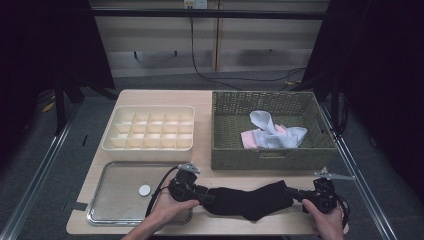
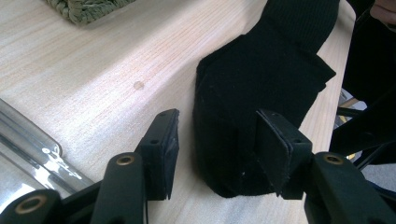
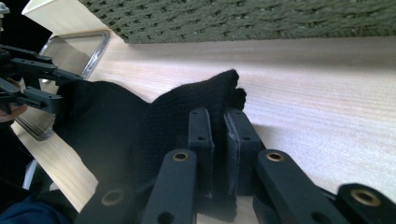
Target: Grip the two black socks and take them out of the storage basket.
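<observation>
Nearest the camera, the person's two hands hold the grippers at the table's near edge, with the black knitted fabric sock (image 1: 250,200) lying flat between them. The right gripper (image 3: 219,140) is clamped on one end of it; the left gripper (image 2: 215,149) stands open astride the other end, pads not pressing. A pull from the right could drag the sock out of the left jaws or off the pale wooden table (image 1: 200,100). The left gripper view shows that gap; the high view hides it.
</observation>
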`<state>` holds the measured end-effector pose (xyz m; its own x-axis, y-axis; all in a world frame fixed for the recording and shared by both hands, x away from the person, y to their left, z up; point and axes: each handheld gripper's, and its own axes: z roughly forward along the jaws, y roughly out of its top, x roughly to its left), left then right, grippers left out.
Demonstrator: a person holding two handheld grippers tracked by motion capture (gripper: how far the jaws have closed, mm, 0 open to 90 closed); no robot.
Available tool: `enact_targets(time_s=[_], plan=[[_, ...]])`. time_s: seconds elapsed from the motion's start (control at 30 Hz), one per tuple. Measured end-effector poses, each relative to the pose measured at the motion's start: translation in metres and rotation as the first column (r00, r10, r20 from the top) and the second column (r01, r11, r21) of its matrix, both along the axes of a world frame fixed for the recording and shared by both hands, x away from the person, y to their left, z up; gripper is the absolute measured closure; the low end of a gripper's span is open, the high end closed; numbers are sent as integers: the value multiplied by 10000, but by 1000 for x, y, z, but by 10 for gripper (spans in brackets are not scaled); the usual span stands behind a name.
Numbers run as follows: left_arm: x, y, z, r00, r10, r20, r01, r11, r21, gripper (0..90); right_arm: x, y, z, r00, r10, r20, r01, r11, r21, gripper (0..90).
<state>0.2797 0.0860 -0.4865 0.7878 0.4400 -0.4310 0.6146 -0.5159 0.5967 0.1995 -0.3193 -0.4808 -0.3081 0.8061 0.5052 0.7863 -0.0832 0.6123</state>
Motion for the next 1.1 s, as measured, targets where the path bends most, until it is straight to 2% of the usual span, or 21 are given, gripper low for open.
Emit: enact_targets(time_s=[0.1,0.23,0.3,0.33,0.4,0.47,0.57,0.63,0.67,0.7,0.83,0.9,0.97,1.03,1.1], plan=[[0,1,3,9995,295,107,-293,9994,-168,498,0,0,4,9999,8,103,-9,10000,84,817],[1,5,11,9994,306,148,-298,9980,-557,522,-1,2,7,9998,55,193,-58,9998,186,818],[0,6,14,9995,131,304,-109,9975,-697,574,0,2,9,9997,83,225,-87,9998,204,818],[-1,4,15,9995,-117,295,139,9972,-731,643,0,2,11,9996,110,249,-116,9996,244,818],[-4,2,15,9986,-193,499,223,9979,-612,674,1,3,13,9994,149,311,-157,9996,233,818],[-5,-1,14,9989,-224,414,244,9985,-497,684,2,5,16,9991,184,379,-194,9995,267,819],[-4,-2,11,9991,-270,335,284,9987,-430,614,3,7,19,9989,256,403,-267,9993,270,819],[-3,0,11,9995,-66,305,77,9994,-341,559,4,7,21,9986,267,453,-280,9993,265,819],[-2,1,9,9998,-1,211,11,9990,-454,545,5,7,21,9985,275,480,-289,9992,278,819],[-1,2,9,9998,85,199,-79,9994,-337,521,5,7,22,9984,274,505,-288,9992,267,819],[1,6,4,9998,172,31,-172,9997,-183,493,3,8,25,9981,305,540,-320,9991,286,819],[0,5,2,9999,90,-135,-94,9996,-272,526,3,8,26,9977,310,608,-326,9991,266,819],[-4,3,3,9999,79,101,-79,9999,66,579,2,9,26,9977,328,596,-341,9992,212,818],[-7,-1,1,10000,-41,25,41,10000,21,610,3,10,26,9978,374,556,-389,9989,262,818],[-7,-2,0,9999,62,103,-64,9998,172,648,3,12,26,9974,415,586,-429,9988,243,818]])
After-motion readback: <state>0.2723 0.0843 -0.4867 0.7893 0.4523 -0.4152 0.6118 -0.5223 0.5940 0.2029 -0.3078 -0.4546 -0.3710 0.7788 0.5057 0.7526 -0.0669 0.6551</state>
